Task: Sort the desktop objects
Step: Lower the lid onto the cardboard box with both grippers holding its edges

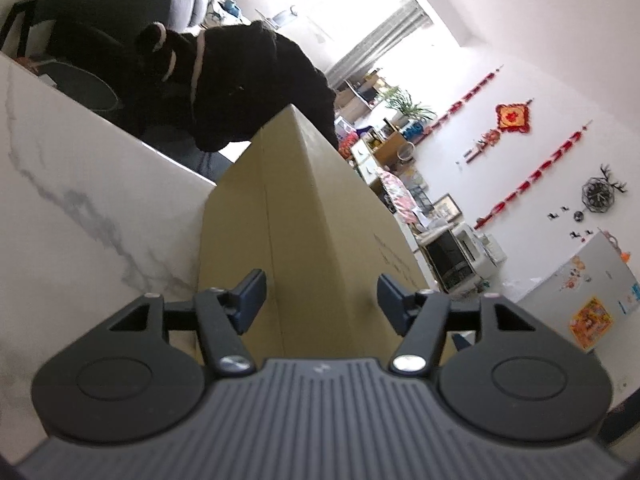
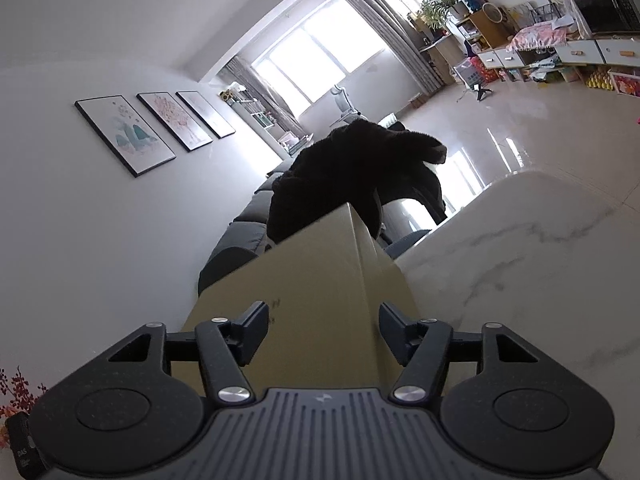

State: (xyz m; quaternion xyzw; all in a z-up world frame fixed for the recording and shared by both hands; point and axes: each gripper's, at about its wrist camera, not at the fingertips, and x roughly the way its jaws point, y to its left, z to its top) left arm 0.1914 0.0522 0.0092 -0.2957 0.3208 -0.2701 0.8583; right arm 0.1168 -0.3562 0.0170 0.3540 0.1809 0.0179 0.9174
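A tan cardboard box (image 1: 304, 216) stands on a white marble table (image 1: 80, 200). My left gripper (image 1: 320, 296) is open, its two fingers set wide to either side of one box edge, right up against the cardboard. In the right wrist view the same box (image 2: 316, 292) fills the middle, and my right gripper (image 2: 324, 328) is open too, its fingers either side of another vertical edge of the box. Neither gripper clamps anything. The box's contents are hidden.
A black garment (image 1: 248, 84) lies draped behind the box; it also shows in the right wrist view (image 2: 360, 168). The marble table (image 2: 540, 248) runs to the right of the box. A dark sofa (image 2: 248, 224) and a room with shelves lie beyond.
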